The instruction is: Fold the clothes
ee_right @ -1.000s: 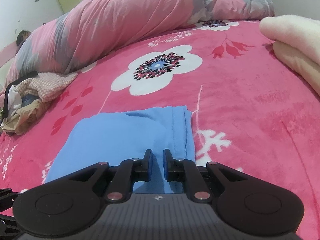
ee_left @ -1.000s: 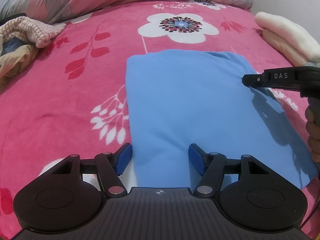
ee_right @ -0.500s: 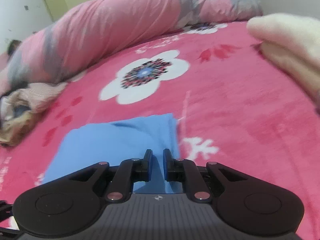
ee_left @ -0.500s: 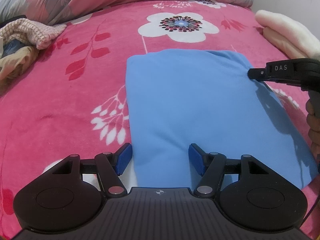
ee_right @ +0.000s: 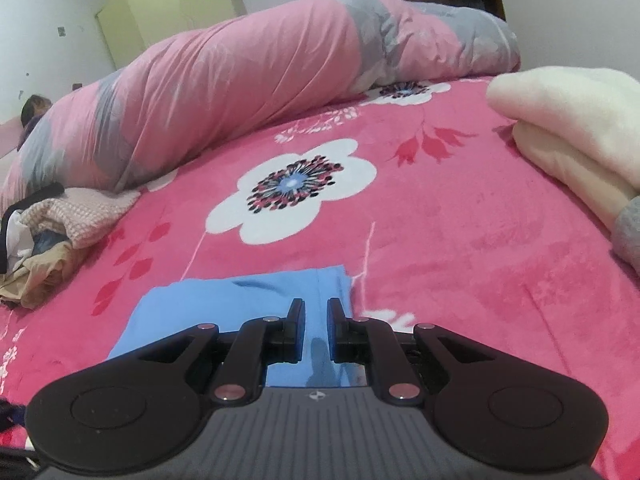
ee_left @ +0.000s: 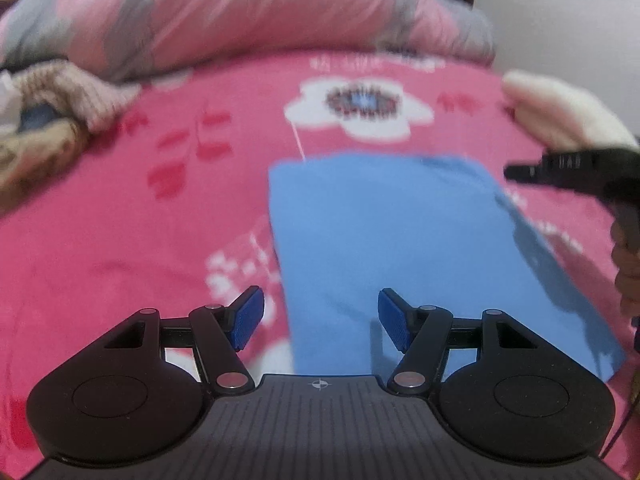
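Observation:
A blue garment [ee_left: 392,232] lies folded into a flat rectangle on the pink flowered bedspread [ee_left: 120,240]. My left gripper [ee_left: 320,316] hovers over its near left corner, open, with the blue pads [ee_left: 248,316] wide apart and nothing between them. My right gripper [ee_left: 516,172] hangs above the garment's far right corner, off the cloth. In the right wrist view, the right gripper [ee_right: 316,312] has its black fingers almost together and empty, with the blue garment [ee_right: 240,300] below them. The left wrist view is blurred.
A rolled pink and grey duvet [ee_right: 240,80] runs along the back of the bed. A loose pile of clothes [ee_right: 48,232] sits at the left. A folded cream blanket [ee_right: 568,120] lies at the right. A hand [ee_left: 628,276] holds the right gripper.
Both cameras have lifted and tilted up, showing more duvet and wall. The right gripper came off the garment's right edge and moved right. The garment has stayed flat.

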A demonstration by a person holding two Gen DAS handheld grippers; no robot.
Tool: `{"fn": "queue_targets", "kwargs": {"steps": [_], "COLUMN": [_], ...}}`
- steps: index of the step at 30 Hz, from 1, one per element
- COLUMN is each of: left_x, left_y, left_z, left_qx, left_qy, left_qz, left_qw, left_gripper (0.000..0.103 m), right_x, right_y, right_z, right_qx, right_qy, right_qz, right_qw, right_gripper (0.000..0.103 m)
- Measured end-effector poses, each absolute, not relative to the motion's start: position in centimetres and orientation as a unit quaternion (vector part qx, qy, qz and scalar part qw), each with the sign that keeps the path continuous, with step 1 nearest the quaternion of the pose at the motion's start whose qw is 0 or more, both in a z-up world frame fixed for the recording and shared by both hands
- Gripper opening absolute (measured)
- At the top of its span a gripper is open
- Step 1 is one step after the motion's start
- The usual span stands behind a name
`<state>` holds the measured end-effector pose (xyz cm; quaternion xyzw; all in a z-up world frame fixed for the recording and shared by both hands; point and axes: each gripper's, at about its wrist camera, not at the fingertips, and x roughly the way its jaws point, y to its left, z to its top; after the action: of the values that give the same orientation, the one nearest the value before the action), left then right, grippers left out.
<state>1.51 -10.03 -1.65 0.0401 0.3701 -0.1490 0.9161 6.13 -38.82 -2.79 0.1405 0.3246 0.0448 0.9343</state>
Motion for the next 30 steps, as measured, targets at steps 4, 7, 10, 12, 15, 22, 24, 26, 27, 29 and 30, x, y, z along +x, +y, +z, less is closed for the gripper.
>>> {"fn": "queue_targets", "kwargs": {"steps": [4, 7, 10, 12, 15, 22, 24, 26, 27, 29, 30], "left_x": [3.1, 5.0, 6.7, 7.8, 9.1, 9.6, 9.7, 9.8, 9.9, 10.0, 10.1], "left_y": [-10.2, -11.2, -12.2, -12.6, -12.9, -12.2, -12.0, -11.8, -11.6, -11.4, -11.3], "left_z": [-1.1, -1.6, -2.4, -2.9, -3.8, -4.8, -5.1, -5.3, -5.4, -5.6, -5.7], "left_qx": [0.030, 0.032, 0.037, 0.035, 0.035, 0.022, 0.018, 0.013, 0.011, 0.007, 0.005], "left_qy": [0.345, 0.344, 0.340, 0.340, 0.342, 0.348, 0.349, 0.350, 0.351, 0.352, 0.352], "left_qz": [-0.171, -0.184, -0.191, -0.198, -0.201, -0.210, -0.213, -0.216, -0.217, -0.220, -0.222], "left_qw": [0.922, 0.920, 0.920, 0.919, 0.917, 0.913, 0.912, 0.911, 0.911, 0.910, 0.909], "left_gripper": [0.064, 0.064, 0.059, 0.055, 0.046, 0.044, 0.045, 0.045, 0.045, 0.046, 0.047], "right_x": [6.1, 6.8, 7.7, 8.6, 10.5, 14.6, 15.8, 16.6, 16.8, 16.9, 16.6], "right_y": [-39.8, -40.0, -39.8, -39.1, -37.9, -36.0, -37.5, -39.5, -40.3, -41.9, -42.5], "right_z": [-3.1, -3.5, -3.7, -3.8, -4.1, -6.5, -7.5, -8.1, -8.4, -8.8, -8.7], "right_qx": [0.146, 0.152, 0.150, 0.141, 0.123, 0.081, 0.130, 0.198, 0.222, 0.264, 0.278], "right_qy": [0.323, 0.324, 0.326, 0.326, 0.330, 0.353, 0.356, 0.354, 0.353, 0.349, 0.347], "right_qz": [0.037, 0.050, 0.072, 0.092, 0.121, 0.167, 0.163, 0.156, 0.152, 0.142, 0.137], "right_qw": [0.934, 0.932, 0.930, 0.930, 0.928, 0.917, 0.911, 0.901, 0.896, 0.888, 0.885], "right_gripper": [0.011, 0.011, 0.011, 0.011, 0.011, 0.010, 0.009, 0.008, 0.008, 0.009, 0.011]}}
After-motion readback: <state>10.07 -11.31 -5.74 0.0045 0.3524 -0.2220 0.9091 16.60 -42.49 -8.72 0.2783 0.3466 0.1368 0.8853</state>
